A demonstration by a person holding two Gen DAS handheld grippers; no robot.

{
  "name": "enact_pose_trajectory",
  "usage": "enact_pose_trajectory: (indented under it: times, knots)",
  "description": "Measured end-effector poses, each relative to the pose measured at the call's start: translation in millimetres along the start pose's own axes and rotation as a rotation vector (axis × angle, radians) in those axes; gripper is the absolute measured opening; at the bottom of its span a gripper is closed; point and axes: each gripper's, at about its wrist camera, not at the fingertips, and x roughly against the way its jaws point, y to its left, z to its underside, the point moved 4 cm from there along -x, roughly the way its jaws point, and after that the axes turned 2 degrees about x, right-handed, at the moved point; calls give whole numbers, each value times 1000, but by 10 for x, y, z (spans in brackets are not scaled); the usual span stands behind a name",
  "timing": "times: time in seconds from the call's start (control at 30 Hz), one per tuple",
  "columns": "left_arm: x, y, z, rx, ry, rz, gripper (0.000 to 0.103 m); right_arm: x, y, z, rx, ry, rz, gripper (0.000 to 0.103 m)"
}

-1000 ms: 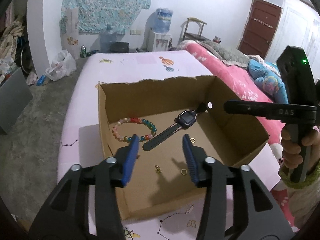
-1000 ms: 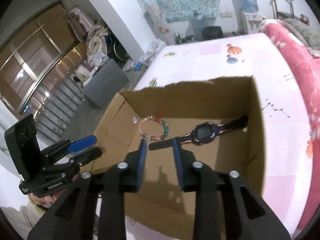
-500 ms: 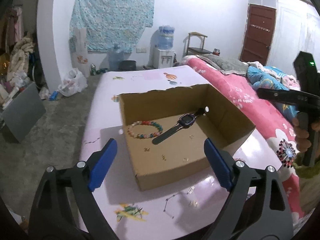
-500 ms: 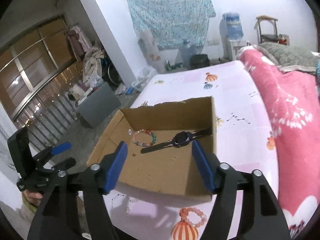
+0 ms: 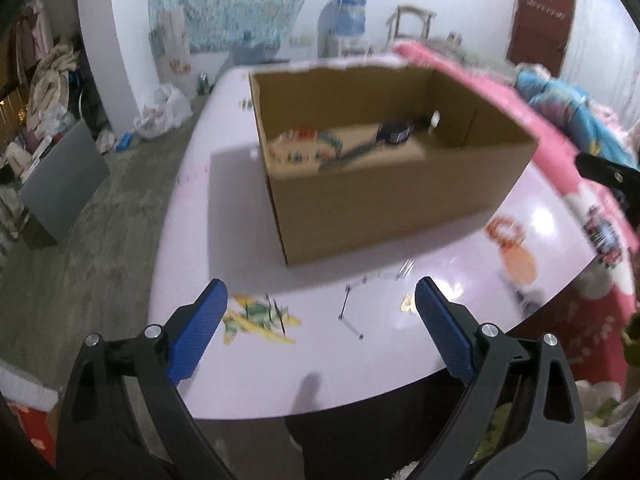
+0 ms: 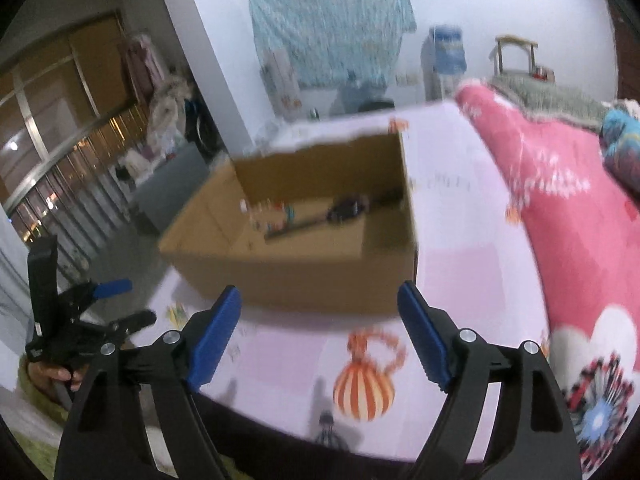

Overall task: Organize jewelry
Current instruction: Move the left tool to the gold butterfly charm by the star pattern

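Observation:
An open cardboard box stands on the pale pink table. In it lie a coloured bead bracelet and a dark watch; both look blurred. The box, bracelet and watch also show in the right wrist view. My left gripper is open and empty, low over the table's near edge, well short of the box. My right gripper is open and empty, in front of the box. The left gripper also shows at the left of the right wrist view.
A pink quilted bed runs along the table's right side. Printed pictures mark the tablecloth. The floor to the left holds a grey box, bags and clutter. A water dispenser and a chair stand at the far wall.
Both grippers have pulled back out of the box toward the table's near edge and lower. Their jaws opened wide from a narrower gap. The jewelry stays in the box.

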Motion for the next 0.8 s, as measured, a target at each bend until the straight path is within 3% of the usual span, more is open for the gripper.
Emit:
enact_pose_trajectory:
  times: [0.23,0.4,0.6,0.8]
  knots:
    - [-445,-105,199,7,118,-20,91,-460,207,470,-4,158,-19,78]
    - [-618,-97,232,23,153,-42,91,-725,493,700,98,221,6,78]
    - [-749,-36,266,51,188,-79,93,-913,619,827,185,256,55,78]
    - [-748,17,287,95,159,-66,95,-970,670,843,237,245,96,82]
